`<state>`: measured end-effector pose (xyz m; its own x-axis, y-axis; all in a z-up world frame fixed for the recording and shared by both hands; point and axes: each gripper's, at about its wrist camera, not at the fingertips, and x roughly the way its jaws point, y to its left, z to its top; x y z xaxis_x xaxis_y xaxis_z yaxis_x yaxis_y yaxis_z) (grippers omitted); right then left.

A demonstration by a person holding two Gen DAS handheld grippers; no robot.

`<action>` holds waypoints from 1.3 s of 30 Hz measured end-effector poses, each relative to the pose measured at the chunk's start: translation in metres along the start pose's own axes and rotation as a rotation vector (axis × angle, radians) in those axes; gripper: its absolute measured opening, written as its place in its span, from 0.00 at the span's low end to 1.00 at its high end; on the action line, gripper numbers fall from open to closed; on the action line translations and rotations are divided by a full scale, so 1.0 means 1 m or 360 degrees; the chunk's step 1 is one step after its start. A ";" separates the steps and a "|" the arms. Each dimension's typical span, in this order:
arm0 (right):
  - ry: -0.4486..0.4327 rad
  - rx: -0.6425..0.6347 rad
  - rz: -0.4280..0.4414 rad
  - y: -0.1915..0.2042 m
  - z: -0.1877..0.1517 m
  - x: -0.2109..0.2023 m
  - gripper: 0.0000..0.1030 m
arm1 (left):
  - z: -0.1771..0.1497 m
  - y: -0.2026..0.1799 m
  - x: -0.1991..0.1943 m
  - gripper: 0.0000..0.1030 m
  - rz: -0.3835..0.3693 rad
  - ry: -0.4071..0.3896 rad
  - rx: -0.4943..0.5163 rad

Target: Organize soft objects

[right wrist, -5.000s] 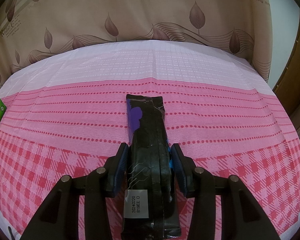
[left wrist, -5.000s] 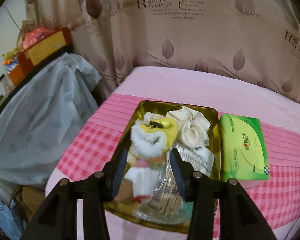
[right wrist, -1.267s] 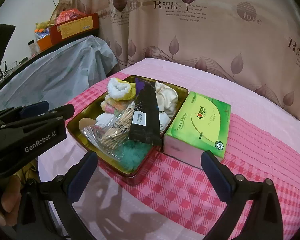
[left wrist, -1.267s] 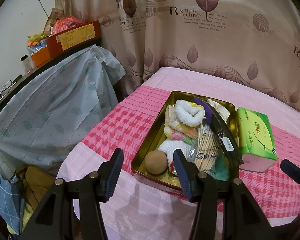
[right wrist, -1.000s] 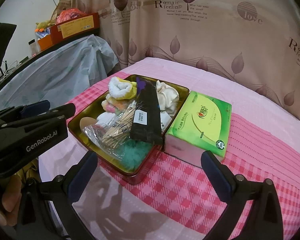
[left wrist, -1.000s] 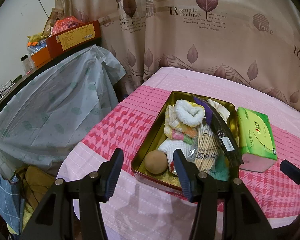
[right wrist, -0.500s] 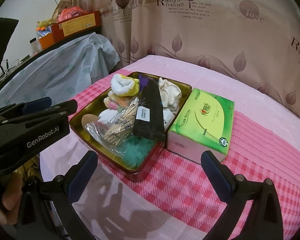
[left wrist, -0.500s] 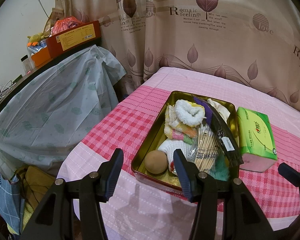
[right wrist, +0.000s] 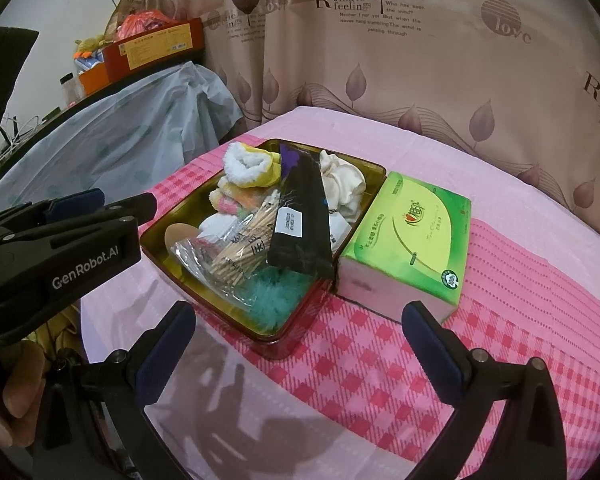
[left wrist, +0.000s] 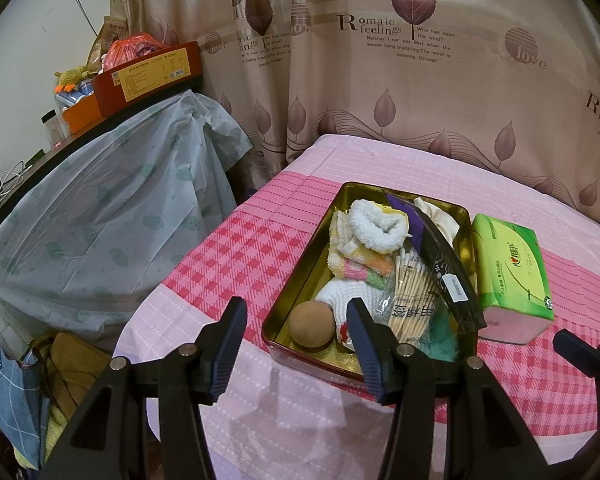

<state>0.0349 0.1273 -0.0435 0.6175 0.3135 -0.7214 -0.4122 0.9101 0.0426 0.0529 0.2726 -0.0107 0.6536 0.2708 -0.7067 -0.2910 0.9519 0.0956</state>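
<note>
A gold tin tray (left wrist: 300, 280) (right wrist: 156, 232) sits on the pink table. It holds a white and yellow fluffy sock (left wrist: 376, 226) (right wrist: 248, 168), a black packet (left wrist: 444, 264) (right wrist: 300, 216), a cream cloth (right wrist: 344, 188), a bag of cotton swabs (left wrist: 410, 300) (right wrist: 236, 256), a teal puff (right wrist: 276, 292) and a tan ball (left wrist: 312, 324). My left gripper (left wrist: 296, 344) is open and empty in front of the tray's near edge. My right gripper (right wrist: 300, 344) is wide open and empty, held back from the tray.
A green tissue box (left wrist: 512, 276) (right wrist: 408, 236) lies against the tray's right side. A plastic-covered piece of furniture (left wrist: 100, 208) stands left of the table, with boxes (left wrist: 148, 76) on top. A leaf-patterned curtain (left wrist: 420, 80) hangs behind.
Five seconds ago the left jaws stood around the sock in the tray and the right gripper was closed on the black packet on the table. The packet now lies in the tray; both grippers are drawn back.
</note>
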 end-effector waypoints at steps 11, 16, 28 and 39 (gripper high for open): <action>0.0007 0.0005 0.0003 0.001 -0.001 0.001 0.99 | 0.000 0.000 0.000 0.52 -0.0001 0.0001 0.0001; 0.0007 0.0004 0.0006 0.001 -0.001 0.001 0.99 | 0.000 -0.001 0.000 0.51 -0.0001 0.0000 0.0000; 0.0015 0.0002 0.0010 0.004 -0.004 0.001 0.99 | 0.000 -0.002 0.000 0.52 0.0001 -0.0002 0.0006; 0.0017 0.0004 0.0009 0.005 -0.003 0.002 0.99 | 0.000 -0.004 0.000 0.52 0.0000 0.0000 0.0008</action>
<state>0.0320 0.1312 -0.0471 0.6078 0.3156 -0.7287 -0.4141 0.9089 0.0483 0.0538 0.2684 -0.0114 0.6537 0.2711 -0.7066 -0.2877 0.9526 0.0993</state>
